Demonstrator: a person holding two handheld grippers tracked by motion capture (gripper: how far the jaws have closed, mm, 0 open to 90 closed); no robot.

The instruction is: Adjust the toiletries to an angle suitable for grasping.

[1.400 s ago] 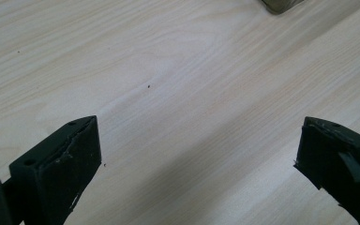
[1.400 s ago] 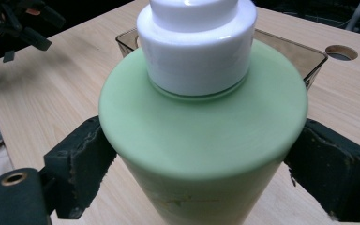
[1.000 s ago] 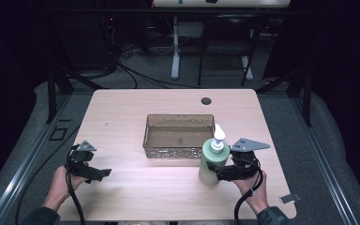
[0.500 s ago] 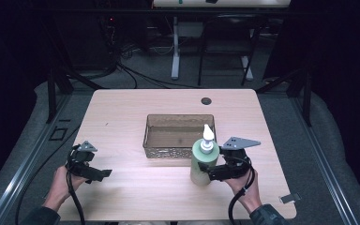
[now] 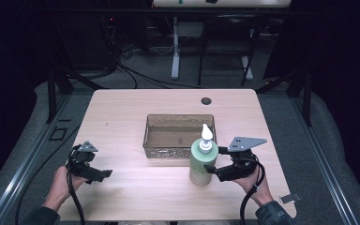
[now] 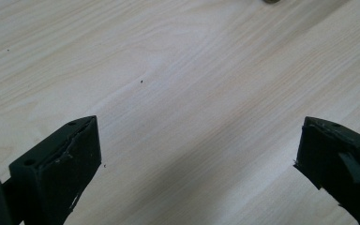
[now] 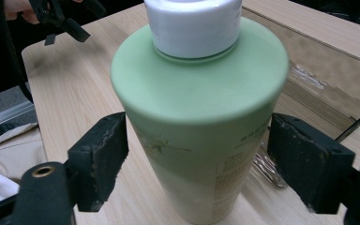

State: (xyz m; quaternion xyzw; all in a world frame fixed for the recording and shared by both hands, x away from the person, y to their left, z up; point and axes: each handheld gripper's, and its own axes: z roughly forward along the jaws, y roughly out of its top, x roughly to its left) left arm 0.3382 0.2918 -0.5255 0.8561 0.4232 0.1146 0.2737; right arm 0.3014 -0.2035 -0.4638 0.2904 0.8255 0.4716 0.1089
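A pale green pump bottle (image 5: 200, 161) with a white pump top is standing upright on the light wooden tabletop (image 5: 122, 117), just in front of the right front corner of a clear brownish tray (image 5: 152, 136). The right gripper (image 5: 212, 169) is reaching in level from the bottle's right side. In the right gripper view its jaws are sitting on either side of the bottle's (image 7: 201, 122) body; they have just been closing, the left pad touching or nearly touching, the right showing a slight gap. The left gripper (image 5: 104, 174) is hovering over bare wood near the tabletop's front left, well apart from the bottle, its jaws standing wide with nothing between them.
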